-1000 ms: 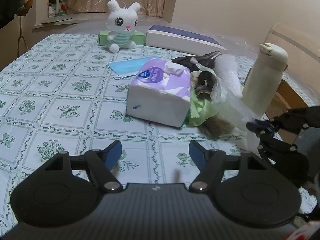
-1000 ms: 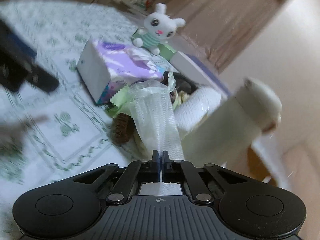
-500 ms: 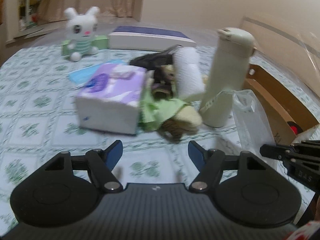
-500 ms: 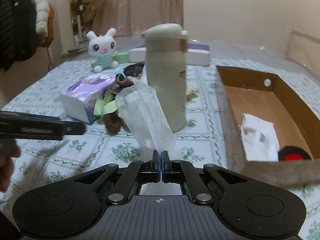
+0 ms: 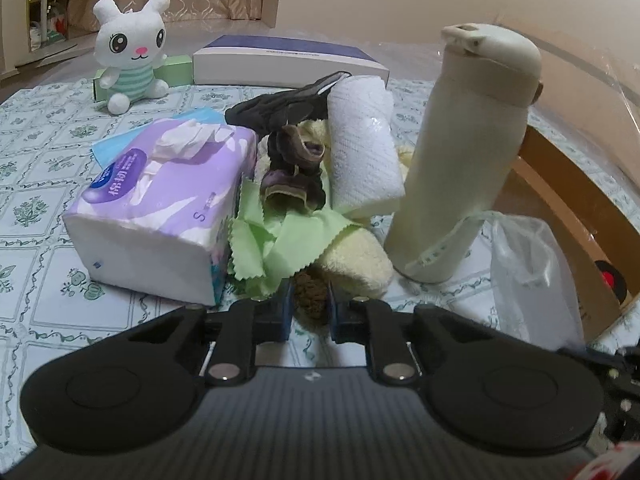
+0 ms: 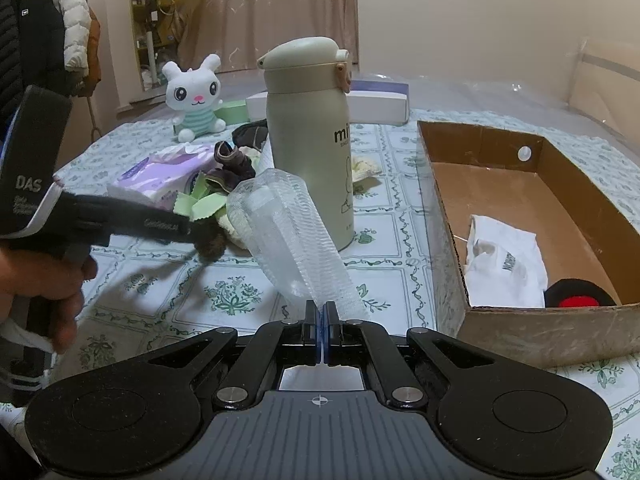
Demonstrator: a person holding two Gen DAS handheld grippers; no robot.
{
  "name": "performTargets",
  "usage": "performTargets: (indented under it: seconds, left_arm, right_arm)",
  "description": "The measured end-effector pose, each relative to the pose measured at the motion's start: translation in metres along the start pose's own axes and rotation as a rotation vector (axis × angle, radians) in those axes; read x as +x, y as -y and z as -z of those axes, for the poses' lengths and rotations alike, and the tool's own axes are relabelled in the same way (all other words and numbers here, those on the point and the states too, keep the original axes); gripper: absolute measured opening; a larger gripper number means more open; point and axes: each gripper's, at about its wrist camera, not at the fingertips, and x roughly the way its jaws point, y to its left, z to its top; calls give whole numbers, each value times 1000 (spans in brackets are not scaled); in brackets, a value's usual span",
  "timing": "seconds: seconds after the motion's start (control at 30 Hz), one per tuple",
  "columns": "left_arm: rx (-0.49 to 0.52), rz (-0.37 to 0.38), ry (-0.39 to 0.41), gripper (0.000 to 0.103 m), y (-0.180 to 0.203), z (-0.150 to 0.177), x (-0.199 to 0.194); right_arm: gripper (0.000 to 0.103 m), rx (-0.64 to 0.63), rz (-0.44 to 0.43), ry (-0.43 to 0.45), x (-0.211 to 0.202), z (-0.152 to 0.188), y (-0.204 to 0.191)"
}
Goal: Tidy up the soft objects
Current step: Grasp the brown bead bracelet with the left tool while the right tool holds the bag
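A heap of soft things lies mid-table: a purple tissue pack (image 5: 160,208), a green cloth (image 5: 272,244), a cream plush (image 5: 356,260), a dark glove (image 5: 288,112) and a white towel roll (image 5: 360,148). My left gripper (image 5: 310,300) is shut on a brown fuzzy item (image 5: 310,294) at the front of the heap; it also shows in the right wrist view (image 6: 210,244). My right gripper (image 6: 321,320) is shut on a clear plastic bag (image 6: 288,236) and holds it above the table, left of the cardboard box (image 6: 520,324).
A cream flask (image 6: 308,140) stands upright between the heap and the box. The box holds a white cloth (image 6: 504,268) and a black and red item (image 6: 576,296). A bunny plush (image 5: 130,52), a green box and a flat white box (image 5: 288,60) sit at the back.
My left gripper moved in to the heap and shut on the brown fuzzy item. My right gripper carried the plastic bag from the heap toward the box.
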Motion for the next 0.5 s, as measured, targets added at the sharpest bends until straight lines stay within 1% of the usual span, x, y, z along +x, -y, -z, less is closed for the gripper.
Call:
performTargets:
  seconds: [0.03,0.13,0.27,0.37,0.4,0.47,0.5]
  left_arm:
    - [6,-1,-2,0,0,2,-2]
    - [19,2,-18,0,-2,8,-12]
    - [33,13,-33,0,-6,22,-35]
    - [18,11,-44,0,-9,30,-45]
    - [9,17,-45,0,-10,30,-45]
    - [-5,16,-39,4,-10,28,-44]
    - [-10,15,-31,9,-10,26,-42]
  right_arm:
    - [1,1,-1,0,0,0,0]
    - [1,-2,-10,0,-2,-1,-2]
    - [1,-9,-23,10,-8,-1,-6]
    - [1,-13,-31,11,-10,0,-9]
    - [1,-14,-32,11,-11,0,-10]
    - [1,-13,-30,15,-13,1,-11]
    - [1,-13,-28,18,-14,1,-11]
